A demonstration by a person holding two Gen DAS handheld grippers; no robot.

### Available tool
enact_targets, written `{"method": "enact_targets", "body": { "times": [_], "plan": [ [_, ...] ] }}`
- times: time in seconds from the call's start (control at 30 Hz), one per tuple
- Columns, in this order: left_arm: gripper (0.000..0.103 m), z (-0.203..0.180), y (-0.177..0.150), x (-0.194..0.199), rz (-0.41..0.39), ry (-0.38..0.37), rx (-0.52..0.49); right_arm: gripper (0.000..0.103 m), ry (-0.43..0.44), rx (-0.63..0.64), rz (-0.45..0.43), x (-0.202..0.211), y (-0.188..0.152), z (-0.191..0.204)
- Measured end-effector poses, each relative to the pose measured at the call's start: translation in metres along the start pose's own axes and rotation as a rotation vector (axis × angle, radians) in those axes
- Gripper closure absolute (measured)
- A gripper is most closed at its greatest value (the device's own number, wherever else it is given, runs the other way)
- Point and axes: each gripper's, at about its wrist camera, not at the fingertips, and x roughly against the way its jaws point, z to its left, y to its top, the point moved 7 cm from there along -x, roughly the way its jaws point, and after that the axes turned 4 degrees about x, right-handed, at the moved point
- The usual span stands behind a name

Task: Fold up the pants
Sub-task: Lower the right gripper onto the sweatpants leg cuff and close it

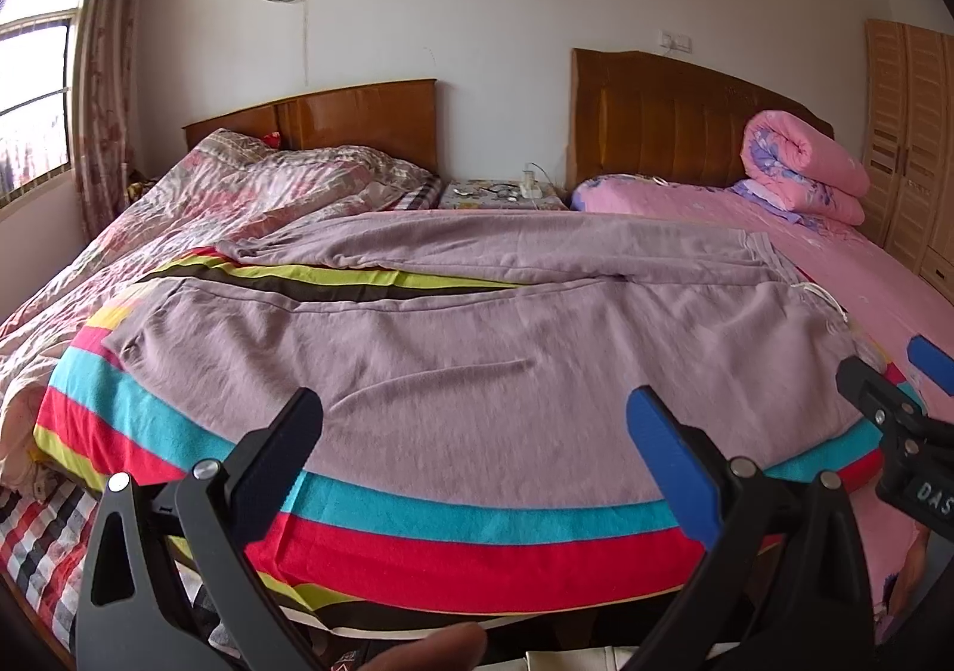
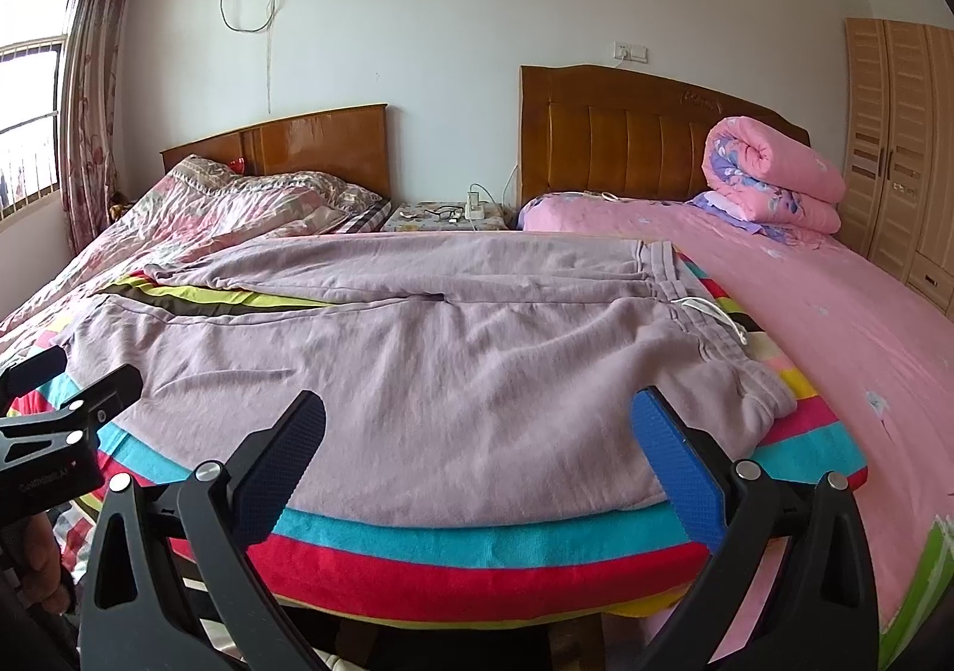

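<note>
The mauve pants (image 1: 477, 337) lie spread flat on a striped blanket (image 1: 453, 522) across the middle of both frames. Their waistband with a white drawstring (image 2: 709, 313) is at the right of the frame, and the two legs reach toward the left. The left gripper (image 1: 477, 420) hangs above the near edge of the pants, fingers wide apart and holding nothing. The right gripper (image 2: 480, 423) is also wide apart and holds nothing, above the near edge close to the waistband. A rolled pink quilt (image 2: 775, 176) rests at the upper right.
</note>
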Motion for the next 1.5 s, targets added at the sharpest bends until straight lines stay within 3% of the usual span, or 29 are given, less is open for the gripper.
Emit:
{"method": "enact_targets", "body": {
  "times": [0.2,0.33,0.4,0.47,0.6,0.7,0.8,0.87,0.93,1.0,1.03,1.17,1.23,1.3,1.37,1.5],
  "plan": [
    [0.001,-0.008,0.030,-0.028,0.003,-0.020,-0.058,0.004,-0.023,0.012,0.074,-0.043,0.017,-0.020],
    [0.001,-0.013,0.071,-0.062,0.009,0.023,-0.116,0.004,-0.012,0.037,0.103,-0.082,0.046,-0.036],
    [0.001,-0.008,0.097,-0.079,-0.022,0.072,-0.125,0.004,0.026,0.090,0.112,-0.105,0.067,-0.040],
    [0.001,-0.002,0.119,-0.104,0.008,0.087,-0.115,0.004,0.099,0.160,0.126,-0.136,0.091,-0.044],
    [0.001,0.007,0.135,-0.176,0.275,-0.048,-0.027,0.004,0.230,0.300,0.138,-0.213,0.135,-0.055],
    [0.001,0.019,0.136,-0.215,0.360,-0.059,0.030,0.004,0.339,0.380,0.176,-0.290,0.164,-0.060],
    [0.001,0.025,0.129,-0.248,0.459,-0.094,0.119,0.005,0.472,0.378,0.314,-0.381,0.174,-0.060],
    [0.001,0.031,0.122,-0.262,0.497,-0.119,0.176,0.005,0.507,0.396,0.361,-0.421,0.170,-0.057],
    [0.001,0.040,0.118,-0.270,0.480,-0.152,0.274,0.013,0.549,0.420,0.413,-0.460,0.166,-0.051],
    [0.001,0.049,0.119,-0.274,0.449,-0.177,0.387,0.028,0.591,0.436,0.464,-0.487,0.160,-0.044],
    [0.001,0.054,0.118,-0.277,0.445,-0.189,0.436,0.029,0.601,0.434,0.486,-0.500,0.158,-0.044],
    [0.001,0.061,0.117,-0.280,0.446,-0.259,0.530,0.038,0.671,0.444,0.544,-0.525,0.148,-0.036],
    [0.001,0.060,0.112,-0.282,0.468,-0.274,0.555,0.056,0.698,0.467,0.542,-0.523,0.147,-0.035],
    [0.001,0.055,0.112,-0.283,0.491,-0.287,0.505,0.081,0.693,0.502,0.532,-0.518,0.147,-0.035],
    [0.001,0.050,0.115,-0.288,0.511,-0.288,0.425,0.089,0.657,0.556,0.493,-0.503,0.149,-0.034],
    [0.001,0.054,0.122,-0.301,0.516,-0.286,0.464,0.090,0.572,0.622,0.316,-0.426,0.166,-0.032]
  ]
}}
